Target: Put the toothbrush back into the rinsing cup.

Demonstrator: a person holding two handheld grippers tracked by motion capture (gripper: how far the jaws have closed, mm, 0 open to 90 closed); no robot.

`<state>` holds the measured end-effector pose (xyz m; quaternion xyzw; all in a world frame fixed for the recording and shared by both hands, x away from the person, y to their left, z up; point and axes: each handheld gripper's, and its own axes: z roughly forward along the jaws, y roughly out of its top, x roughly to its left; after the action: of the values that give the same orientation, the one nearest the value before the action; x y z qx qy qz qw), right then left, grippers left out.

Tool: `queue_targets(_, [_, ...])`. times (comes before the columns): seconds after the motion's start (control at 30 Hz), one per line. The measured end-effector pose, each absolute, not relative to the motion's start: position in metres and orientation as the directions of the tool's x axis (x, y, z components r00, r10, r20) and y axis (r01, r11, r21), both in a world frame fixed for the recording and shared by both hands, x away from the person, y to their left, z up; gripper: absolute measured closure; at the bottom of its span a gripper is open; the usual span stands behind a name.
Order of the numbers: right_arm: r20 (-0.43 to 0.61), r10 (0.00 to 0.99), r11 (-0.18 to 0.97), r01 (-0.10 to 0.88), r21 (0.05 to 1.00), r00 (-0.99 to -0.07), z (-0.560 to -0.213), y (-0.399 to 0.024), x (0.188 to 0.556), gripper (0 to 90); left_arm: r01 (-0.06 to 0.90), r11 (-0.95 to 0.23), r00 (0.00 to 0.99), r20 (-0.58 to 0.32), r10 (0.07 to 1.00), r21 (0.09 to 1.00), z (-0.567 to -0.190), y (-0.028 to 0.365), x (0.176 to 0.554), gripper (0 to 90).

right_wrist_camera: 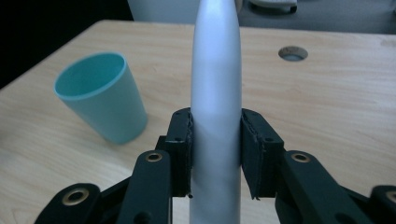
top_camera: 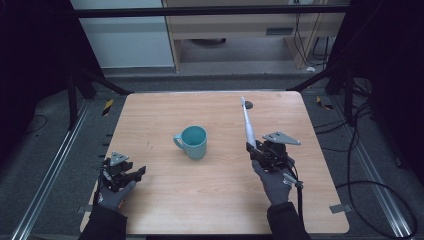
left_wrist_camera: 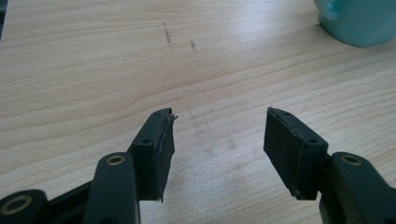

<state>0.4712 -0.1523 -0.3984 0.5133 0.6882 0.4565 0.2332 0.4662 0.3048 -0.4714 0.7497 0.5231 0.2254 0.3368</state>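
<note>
Two grippers: both held over a light wooden bench, one at each near corner, by gloved hands entering from the near edge.
Right gripper: at the right of the bench, near side; its jaws are clenched on a long, slim pale grey tool handle with a tapered tip.
Grip detail: in the right gripper view the black pads press on both sides of the pale grey tool handle, low on its shaft.
Handle position: it rises from the jaws and points toward the far side of the bench, tip lifted off the wood, just right of centre.
Left gripper: at the near left, its jaws released and wide apart with bare wood between them; the left gripper view shows the same gap.
Teal plastic mug: upright at the middle of the bench, open mouth up, handle toward the left; it stands apart from both grippers.
Mug and handle: near each other, not touching.
Round cable hole: in the bench top at the far side, beside the handle's tip.
</note>
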Motion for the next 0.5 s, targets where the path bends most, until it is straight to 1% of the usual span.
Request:
queue_targets(0.17, [0.167,0.914,0.026,0.463,0.886,-0.370,-0.393,-0.142,0.479,66.4,0.633,-0.223,0.350,-0.016,0.937,0.741,-0.472,0.305,0.466,41.8])
queue_targets(0.4, [0.152,0.922,-0.001,0.392,0.920,-0.355,-0.387,-0.122,0.489,66.4,0.632,-0.221,0.349,-0.019,0.937,0.743,-0.472,0.305,0.467,41.9])
queue_targets(0.5, [0.151,0.925,-0.009,0.377,0.926,-0.348,-0.386,-0.118,0.491,66.4,0.633,-0.220,0.349,-0.019,0.937,0.742,-0.472,0.305,0.467,41.8])
